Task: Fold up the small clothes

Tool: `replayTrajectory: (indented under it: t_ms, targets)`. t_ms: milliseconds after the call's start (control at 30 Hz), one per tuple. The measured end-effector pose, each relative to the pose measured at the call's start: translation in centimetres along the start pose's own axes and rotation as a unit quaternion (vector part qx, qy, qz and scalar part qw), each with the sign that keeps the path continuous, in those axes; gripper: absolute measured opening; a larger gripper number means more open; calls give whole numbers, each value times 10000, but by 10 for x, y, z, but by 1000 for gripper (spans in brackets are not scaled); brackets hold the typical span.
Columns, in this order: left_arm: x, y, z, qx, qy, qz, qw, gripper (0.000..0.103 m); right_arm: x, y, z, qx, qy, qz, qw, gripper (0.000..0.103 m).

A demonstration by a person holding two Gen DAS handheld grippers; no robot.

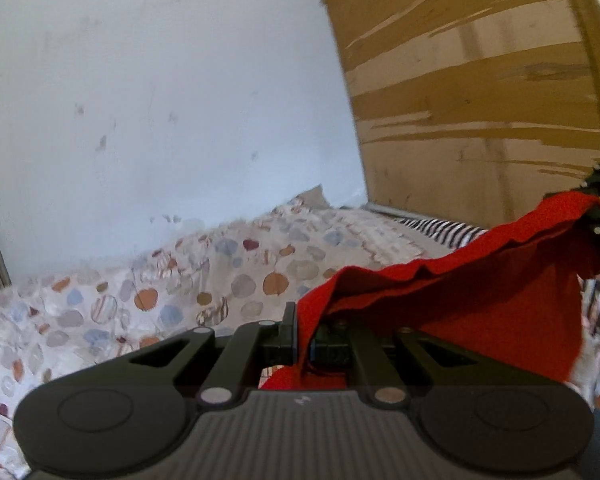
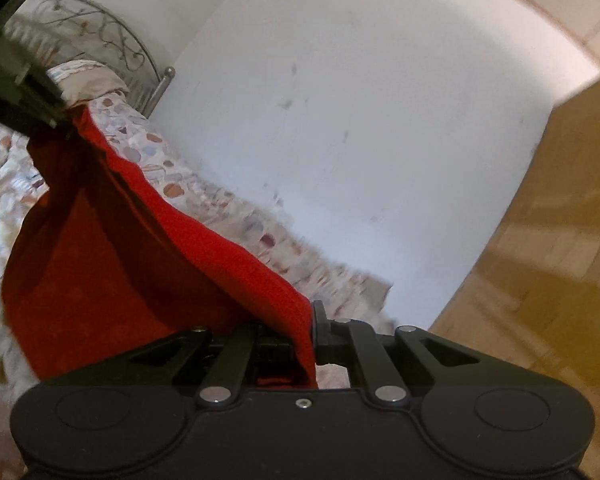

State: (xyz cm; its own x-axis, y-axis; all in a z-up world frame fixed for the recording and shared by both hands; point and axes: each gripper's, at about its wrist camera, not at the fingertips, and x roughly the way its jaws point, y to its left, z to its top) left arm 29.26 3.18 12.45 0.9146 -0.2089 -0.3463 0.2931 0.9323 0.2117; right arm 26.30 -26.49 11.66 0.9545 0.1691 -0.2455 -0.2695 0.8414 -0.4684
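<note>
Two grippers: both were in view, each one closed on the same red cloth (image 1: 480, 300)
Left gripper (image 1: 303, 336): it pointed a little downward over the bed; its jaws were nearly together and pinched one edge of the cloth between them
Right gripper (image 2: 311, 334): it also pointed a little downward, toward the white wall (image 2: 360, 120); its jaws were narrow and clamped the other edge of the cloth
Red cloth: one piece; it was lifted above the bedsheet (image 1: 140, 292) and hung stretched between the two grippers, with loose folds sagging below the top edge
Bedsheet: one, with coloured spots; it covered the bed under the cloth
Pillow (image 2: 88, 80): one, beside the metal headboard (image 2: 112, 36)
Cardboard sheet (image 1: 480, 100): one, standing at the foot of the bed, against the wall
Striped fabric (image 1: 440, 228): one piece, lying beyond the cloth; its kind I could not tell
</note>
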Motion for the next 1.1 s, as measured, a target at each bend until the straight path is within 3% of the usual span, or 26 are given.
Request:
replayTrajectory:
  t_ms: [333, 500, 700, 833, 1000, 1100]
  targets:
    - [153, 29, -27, -390, 1046, 58, 9937, 5, 149, -4, -30, 5, 839, 349, 9959, 7]
    - [202, 31, -54, -486, 1481, 64, 9877, 5, 203, 10, -61, 226, 1313, 550, 9896, 8]
    - [235, 34, -79, -691, 1800, -92, 9812, 5, 232, 20, -91, 491, 1690, 731, 9817, 13]
    - [244, 41, -86, -830, 1858, -278, 9787, 7, 238, 16, -100, 744, 1807, 745, 9779, 30]
    - [245, 62, -85, -1207, 1861, -532, 9736, 34, 244, 7, -108, 1108, 1891, 675, 9733, 52]
    - [245, 86, -89, -1752, 1887, -671, 9639, 53, 247, 1, -112, 1275, 1955, 591, 9706, 72]
